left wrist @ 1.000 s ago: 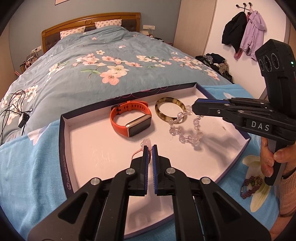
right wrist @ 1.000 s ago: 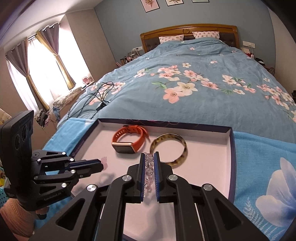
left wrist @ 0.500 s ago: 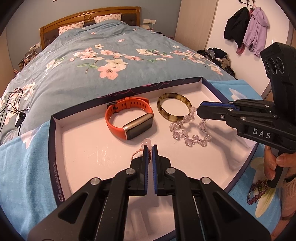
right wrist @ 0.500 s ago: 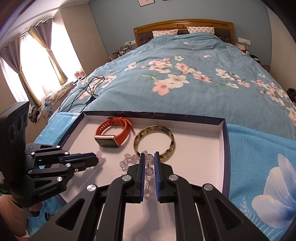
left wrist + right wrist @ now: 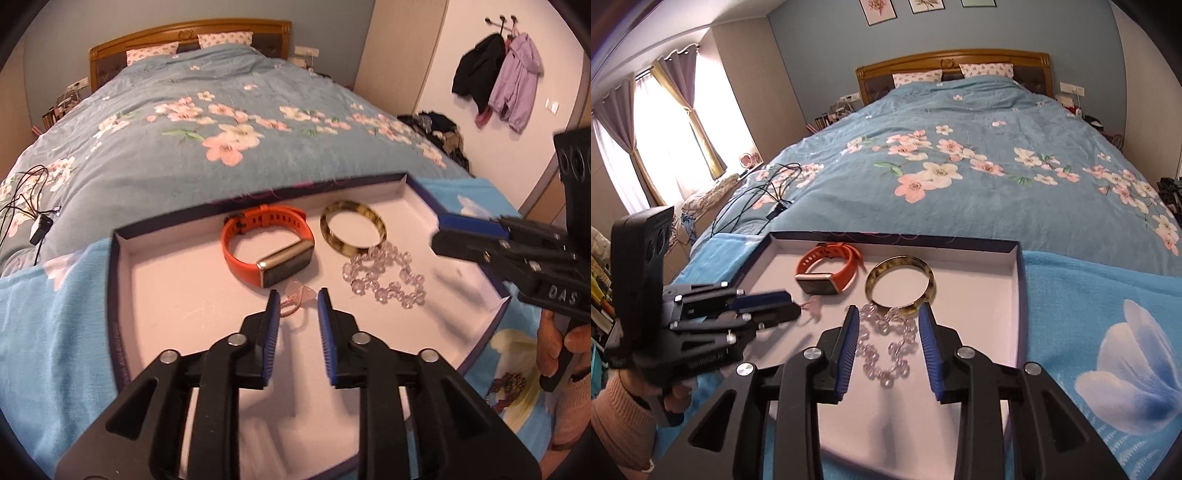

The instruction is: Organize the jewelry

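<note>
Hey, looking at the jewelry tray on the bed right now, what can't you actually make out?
- Pink cord bracelet: left wrist view, partly behind the left hand-held gripper; form unclear.
- Dark beaded bracelet off the white tray: left wrist view, small and blurred.
- Tray's near edge: right wrist view, hidden by the right hand-held gripper.
- Orange smartwatch: screen too small to read.

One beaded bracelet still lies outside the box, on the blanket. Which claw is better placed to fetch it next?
The right claw, probably. The dark beaded bracelet lies on the blanket beside the box's right edge, just below the hand holding that claw. The left claw is open over the pink bracelet, further from it.
</note>
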The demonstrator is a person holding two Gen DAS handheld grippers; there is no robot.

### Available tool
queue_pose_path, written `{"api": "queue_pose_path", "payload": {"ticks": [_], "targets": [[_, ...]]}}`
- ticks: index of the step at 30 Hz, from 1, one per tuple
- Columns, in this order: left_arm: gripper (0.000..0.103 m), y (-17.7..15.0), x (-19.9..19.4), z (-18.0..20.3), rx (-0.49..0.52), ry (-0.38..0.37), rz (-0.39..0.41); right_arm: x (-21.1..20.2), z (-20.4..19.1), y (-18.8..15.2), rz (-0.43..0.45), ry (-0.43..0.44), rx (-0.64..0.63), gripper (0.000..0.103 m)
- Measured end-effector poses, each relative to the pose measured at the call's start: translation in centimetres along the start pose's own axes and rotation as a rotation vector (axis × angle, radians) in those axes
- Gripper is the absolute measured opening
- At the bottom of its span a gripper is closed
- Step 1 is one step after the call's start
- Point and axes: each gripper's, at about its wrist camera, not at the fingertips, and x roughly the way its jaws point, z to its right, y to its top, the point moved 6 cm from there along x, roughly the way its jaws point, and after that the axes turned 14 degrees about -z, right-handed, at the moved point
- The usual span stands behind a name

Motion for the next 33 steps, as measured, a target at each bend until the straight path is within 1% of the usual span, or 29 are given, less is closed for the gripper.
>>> {"api": "queue_pose_path", "payload": {"ticks": [2, 6, 9, 14, 19, 20, 21, 23, 26, 29, 31, 33], "targets": [[0.026, -0.1, -1.4, -0.1, -0.003, 0.016, 0.034, -1.0, -0.3, -0.6, 0.011, 0.010, -0.014, 0.033], [0.028, -1.2, -4.4, 0.0, -0.002, 0.014, 0.093, -3.7, -1.3, -2.8, 0.032, -0.002, -0.072, 0.035], [0.029, -3.0, -6.5, 0.1, -0.006, 0.009, 0.123, -5.0, -1.6, -4.9, 0.029, -0.010, -0.100, 0.035], [0.029, -6.3, -8.2, -0.3, -0.018, -0.013, 0.127, -6.1, -1.1, -9.0, -0.014, -0.036, -0.115, 0.035], [0.030, -9.5, -8.6, -0.2, -0.033, -0.014, 0.117, -6.2, 0.0, -13.1, -0.072, -0.044, -0.078, 0.034], [0.030, -10.0, -8.6, -0.2, -0.038, -0.018, 0.114, -6.1, 0.3, -13.8, -0.084, -0.038, -0.060, 0.031], [0.030, -10.4, -8.6, -0.2, -0.044, -0.027, 0.111, -6.0, 0.6, -14.5, -0.094, -0.034, -0.044, 0.027], [0.030, -11.3, -8.5, -0.1, -0.053, -0.038, 0.107, -5.9, 0.9, -15.4, -0.107, -0.019, -0.017, 0.023], [0.030, -11.9, -8.4, 0.1, -0.056, -0.045, 0.106, -5.7, 1.2, -16.3, -0.114, 0.003, 0.013, 0.020], [0.030, -12.4, -8.4, 0.5, -0.052, -0.051, 0.105, -5.4, 1.0, -16.6, -0.118, 0.012, 0.020, 0.014], [0.030, -12.6, -8.5, 0.7, -0.051, -0.056, 0.103, -5.1, 0.9, -16.7, -0.128, 0.005, 0.017, 0.013], [0.030, -12.8, -8.5, 0.7, -0.053, -0.060, 0.100, -4.7, 0.8, -16.8, -0.142, 0.005, 0.019, 0.010]]}}
